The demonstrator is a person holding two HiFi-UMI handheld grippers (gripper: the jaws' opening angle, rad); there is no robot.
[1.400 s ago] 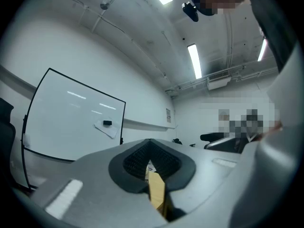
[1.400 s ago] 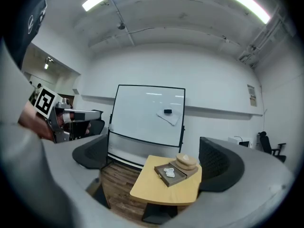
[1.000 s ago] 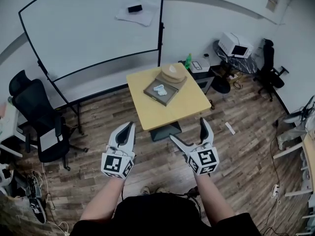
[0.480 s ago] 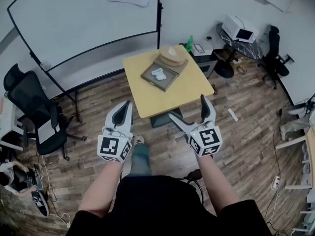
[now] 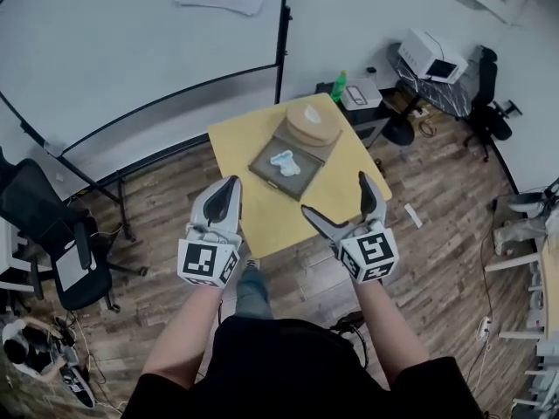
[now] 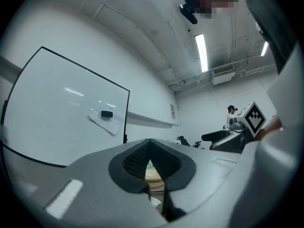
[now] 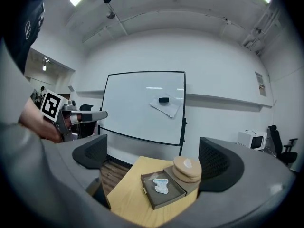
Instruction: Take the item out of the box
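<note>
On a yellow table (image 5: 262, 212) ahead lies a shallow dark box (image 5: 272, 175) with a small white-and-blue item (image 5: 284, 161) inside it. A round tan wooden stack (image 5: 313, 125) rests at the box's far corner. My left gripper (image 5: 227, 195) is held short of the table's near edge, shut with nothing in it. My right gripper (image 5: 341, 203) hovers beside it, open and empty. In the right gripper view, the box (image 7: 172, 197), the item (image 7: 161, 185) and the wooden stack (image 7: 186, 169) show between the pads (image 7: 216, 163). Both grippers are well away from the box.
A large whiteboard (image 5: 131, 51) on a stand is behind the table. A black office chair (image 5: 44, 225) is at the left. A green bottle (image 5: 337, 85) and a white appliance (image 5: 431, 57) sit on low furniture at the back right. The floor is wood.
The person has walked closer to the table, which now sits nearer both grippers. A leg has stepped forward. Neither gripper's state has changed.
</note>
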